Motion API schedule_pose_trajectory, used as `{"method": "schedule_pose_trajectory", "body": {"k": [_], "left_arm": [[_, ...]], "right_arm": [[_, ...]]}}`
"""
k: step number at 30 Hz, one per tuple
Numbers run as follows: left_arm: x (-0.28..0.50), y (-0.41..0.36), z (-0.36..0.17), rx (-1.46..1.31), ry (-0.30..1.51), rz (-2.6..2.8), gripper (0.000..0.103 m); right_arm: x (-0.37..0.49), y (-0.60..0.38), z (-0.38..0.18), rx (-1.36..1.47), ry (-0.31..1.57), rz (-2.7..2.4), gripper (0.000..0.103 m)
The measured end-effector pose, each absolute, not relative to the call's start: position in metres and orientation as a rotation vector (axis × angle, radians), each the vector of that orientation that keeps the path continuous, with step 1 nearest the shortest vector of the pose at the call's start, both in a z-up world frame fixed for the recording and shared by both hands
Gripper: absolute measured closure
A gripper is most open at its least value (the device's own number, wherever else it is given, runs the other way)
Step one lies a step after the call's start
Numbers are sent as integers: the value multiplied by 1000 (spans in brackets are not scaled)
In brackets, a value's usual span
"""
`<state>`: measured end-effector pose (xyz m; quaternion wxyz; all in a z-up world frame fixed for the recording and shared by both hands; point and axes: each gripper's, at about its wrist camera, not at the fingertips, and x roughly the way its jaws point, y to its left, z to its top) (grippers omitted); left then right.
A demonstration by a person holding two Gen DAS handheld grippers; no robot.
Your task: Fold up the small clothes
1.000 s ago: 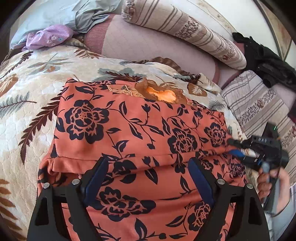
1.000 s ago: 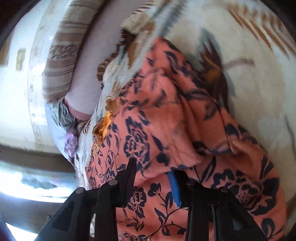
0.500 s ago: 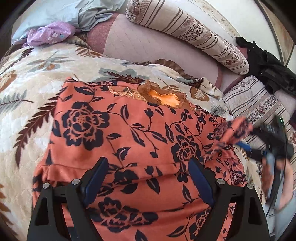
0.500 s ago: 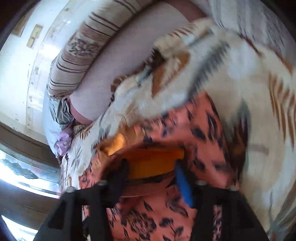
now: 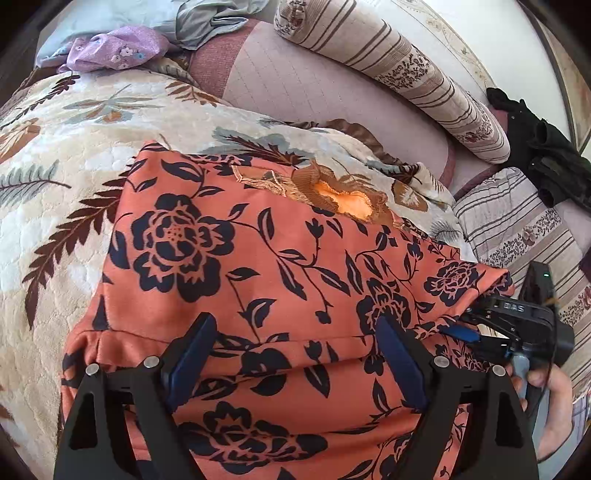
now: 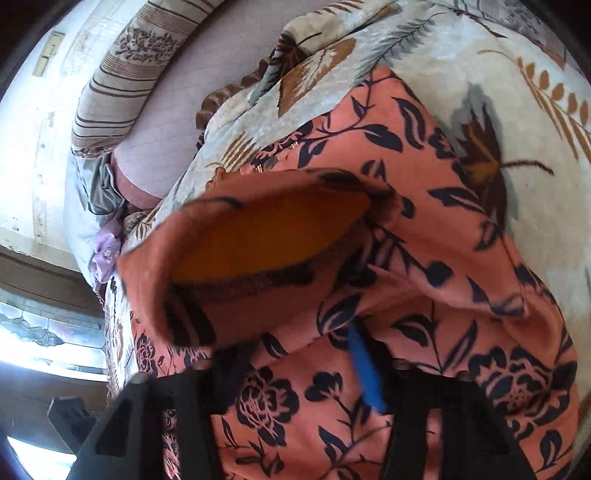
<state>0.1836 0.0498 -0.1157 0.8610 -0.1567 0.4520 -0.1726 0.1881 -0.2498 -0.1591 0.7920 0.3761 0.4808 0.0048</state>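
An orange garment with dark blue flowers (image 5: 258, 266) lies spread on the bed, its neckline (image 5: 343, 199) at the far side. My left gripper (image 5: 295, 325) hovers open over its near part, fingers wide apart with nothing between them. At the garment's right edge is my right gripper (image 5: 469, 328), held by a hand (image 5: 554, 398). In the right wrist view its jaws are closing (image 6: 295, 347), with garment fabric between the fingers and draped over their tips. The sleeve's open cuff (image 6: 258, 229) stands raised just beyond them, showing its plain orange inside.
A cream blanket with a leaf pattern (image 5: 55, 177) covers the bed under the garment. Behind it lie a striped bolster (image 5: 388, 62), a purple cloth (image 5: 110, 48) and a grey cloth (image 5: 210, 18). A striped pillow (image 5: 517, 229) and a black item (image 5: 546, 155) sit at the right.
The right gripper lifted the sleeve at the garment's right edge, then came back down with the cuff bunched in front of it. My left gripper stayed open over the garment.
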Motion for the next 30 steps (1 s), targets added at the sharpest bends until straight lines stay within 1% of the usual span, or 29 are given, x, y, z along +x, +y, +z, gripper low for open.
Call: {"method": "schedule_pose_trajectory", "body": {"k": [1,2,3,5,6,8,10,12,13,14,16,20,22,23,25,26,27,28,29,30], "left_arm": [[183,51,-115,-334,949,-363,15],[181,53,-113,-336,947,-364,15],[180,54,-112,-336,942,-365,15],[176,56,-109,-332,931,-364,15],[175,57,-108,-331,933,-362,15],[172,60,-105,-342,930,-363,15],[167,62,-102,-345,924,-357,15],[164,62,-99,-344,921,-356,15],[163,63,-98,-344,919,-353,15],[162,62,-97,-343,921,-351,15],[159,64,-93,-341,916,-352,15],[156,67,-82,-313,879,-343,15],[158,67,-79,-317,866,-347,15],[161,65,-79,-316,866,-349,15],[169,57,-80,-304,887,-358,15],[171,53,-80,-297,893,-363,15],[173,49,-78,-286,886,-373,15],[174,44,-77,-273,875,-379,15],[177,38,-76,-258,872,-381,15],[181,31,-76,-249,874,-388,15]], "right_arm": [[190,-253,-168,860,1055,0,64],[189,-256,-172,907,1049,-16,66],[184,-259,-173,967,1023,-26,66],[177,-259,-176,1061,998,-16,53],[173,-259,-180,1124,983,-9,51],[165,-262,-189,1256,960,-2,50],[162,-256,-195,1306,948,8,50],[163,-250,-199,1322,949,2,62],[163,-248,-201,1303,959,2,76],[167,-246,-202,1259,966,-18,93],[164,-245,-207,1280,963,-24,95],[135,-231,-167,1237,868,55,97],[119,-224,-157,1209,840,62,97],[116,-219,-167,1180,873,52,97],[114,-224,-210,1252,974,10,95],[109,-228,-230,1365,949,47,95],[104,-231,-231,1386,923,79,95],[103,-230,-225,1352,923,98,90],[101,-229,-216,1281,932,124,77],[98,-228,-210,1238,936,155,70]]}}
